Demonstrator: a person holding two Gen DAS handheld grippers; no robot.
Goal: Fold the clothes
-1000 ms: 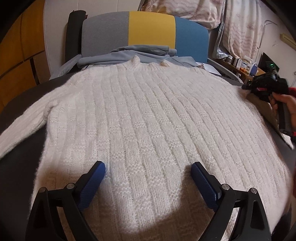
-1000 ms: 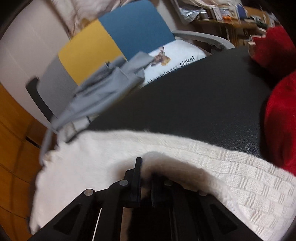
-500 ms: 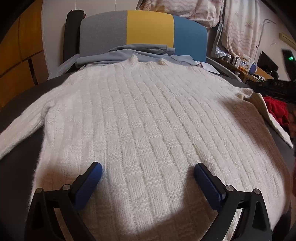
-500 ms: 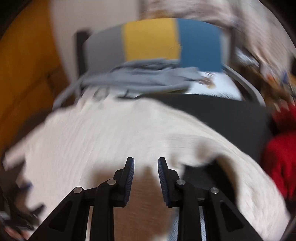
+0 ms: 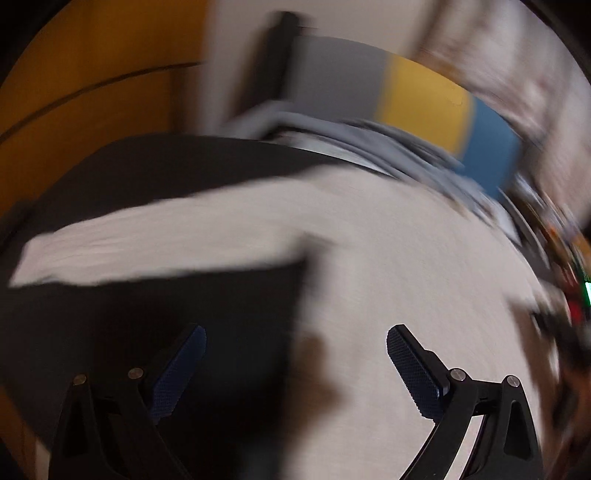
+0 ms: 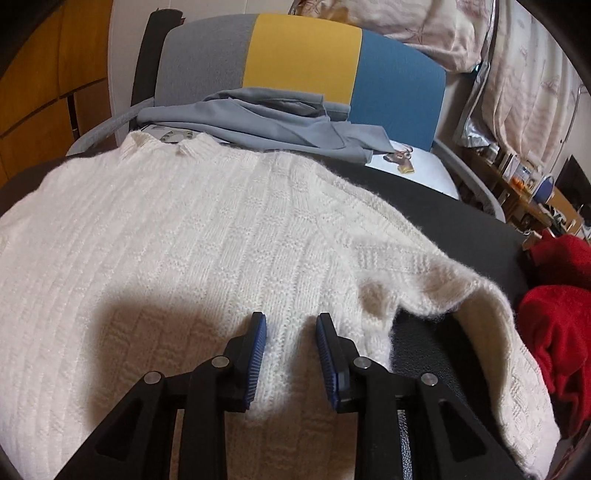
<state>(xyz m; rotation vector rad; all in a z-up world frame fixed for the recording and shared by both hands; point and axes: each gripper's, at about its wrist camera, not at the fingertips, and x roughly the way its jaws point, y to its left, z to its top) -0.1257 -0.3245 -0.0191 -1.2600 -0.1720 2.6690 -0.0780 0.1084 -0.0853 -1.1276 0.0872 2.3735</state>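
While the cream knit sweater (image 6: 207, 236) lies spread flat on the dark counter (image 6: 454, 221), its sleeve (image 6: 491, 332) folded back at 4 o'clock, the right tongs (image 6: 290, 325) hover parted, gripping nothing; the left tongs (image 5: 295, 339) gape wide, empty.

A lived-in home room: hanging bedding (image 6: 424, 26), cluttered shelf (image 6: 524, 184), chair (image 6: 303, 59).

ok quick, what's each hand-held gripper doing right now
left hand-held gripper: open, holding nothing.
right hand-held gripper: partly open, empty, above the white sweater.
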